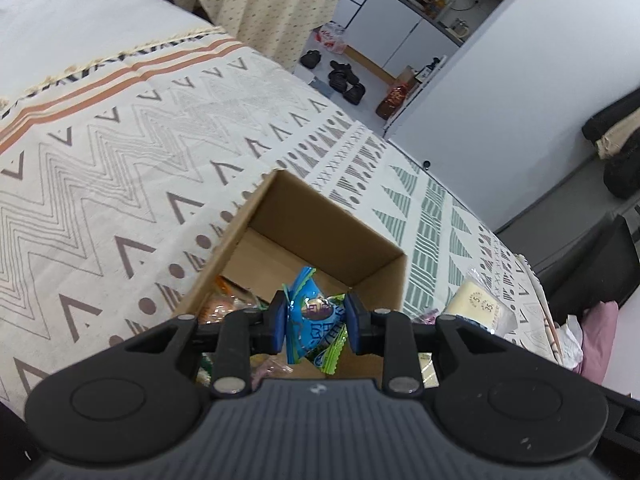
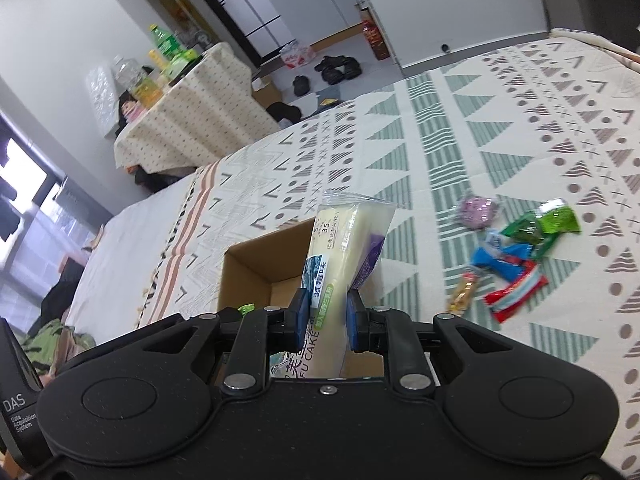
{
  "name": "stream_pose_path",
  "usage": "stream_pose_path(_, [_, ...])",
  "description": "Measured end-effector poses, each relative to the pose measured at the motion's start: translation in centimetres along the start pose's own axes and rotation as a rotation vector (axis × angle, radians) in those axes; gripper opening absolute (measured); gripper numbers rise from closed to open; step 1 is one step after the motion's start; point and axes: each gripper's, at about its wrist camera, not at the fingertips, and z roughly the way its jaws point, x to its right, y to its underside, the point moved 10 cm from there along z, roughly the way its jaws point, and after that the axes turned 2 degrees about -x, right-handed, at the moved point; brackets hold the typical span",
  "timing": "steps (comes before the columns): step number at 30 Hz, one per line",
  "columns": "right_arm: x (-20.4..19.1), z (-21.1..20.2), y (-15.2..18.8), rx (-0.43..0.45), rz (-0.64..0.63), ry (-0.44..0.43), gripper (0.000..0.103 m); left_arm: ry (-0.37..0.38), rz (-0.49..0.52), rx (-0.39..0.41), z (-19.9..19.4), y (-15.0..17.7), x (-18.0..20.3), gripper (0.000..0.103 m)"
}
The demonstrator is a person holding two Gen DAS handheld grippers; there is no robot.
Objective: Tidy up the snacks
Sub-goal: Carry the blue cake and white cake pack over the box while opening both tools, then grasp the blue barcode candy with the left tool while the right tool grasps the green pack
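An open cardboard box [image 1: 316,216] stands on the patterned bed cover, with several wrapped snacks on its floor. My left gripper [image 1: 316,320] is shut on a blue snack packet [image 1: 312,312], held above the box opening. In the right wrist view, my right gripper [image 2: 326,316] is shut on a pale wrapped cake bar [image 2: 344,252], standing upright over the near corner of the same box [image 2: 256,268]. The cake bar [image 1: 478,304] also shows at the right of the left wrist view.
Loose snacks lie on the cover right of the box: a purple one [image 2: 478,210], a green one [image 2: 548,224], a blue one [image 2: 500,260], a red one [image 2: 516,292] and an orange bar [image 2: 464,294]. Shoes [image 1: 344,80] sit on the floor beyond the bed. A draped table [image 2: 188,120] carries bottles.
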Motion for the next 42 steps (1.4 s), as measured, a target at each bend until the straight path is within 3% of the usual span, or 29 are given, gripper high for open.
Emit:
stream_pose_path(6, [-1.2, 1.8, 0.3, -0.023, -0.044, 0.023, 0.019, 0.016, -0.023, -0.017, 0.8, -0.1, -0.5, 0.029])
stream_pose_path(14, [-1.7, 2.9, -0.1, -0.027, -0.072, 0.048, 0.024, 0.001, -0.038, -0.043, 1.5, 0.3, -1.0, 0.054])
stream_pose_path(19, [-1.4, 2.8, 0.1, -0.037, -0.078, 0.057, 0.024, -0.022, -0.039, -0.044, 1.5, 0.3, -1.2, 0.058])
stream_pose_path(25, [0.8, 1.4, 0.7, -0.037, -0.042, 0.077, 0.026, -0.049, -0.001, -0.029, 1.2, 0.6, -0.6, 0.074])
stream_pose_path(31, [4.3, -0.9, 1.0, -0.017, 0.004, 0.108, 0.032, -0.067, 0.045, -0.029, 1.1, 1.1, 0.6, 0.079])
stream_pose_path(42, [9.9, -4.2, 1.1, 0.016, 0.067, 0.14, 0.056, -0.052, 0.203, -0.027, 0.8, 3.9, 5.4, 0.09])
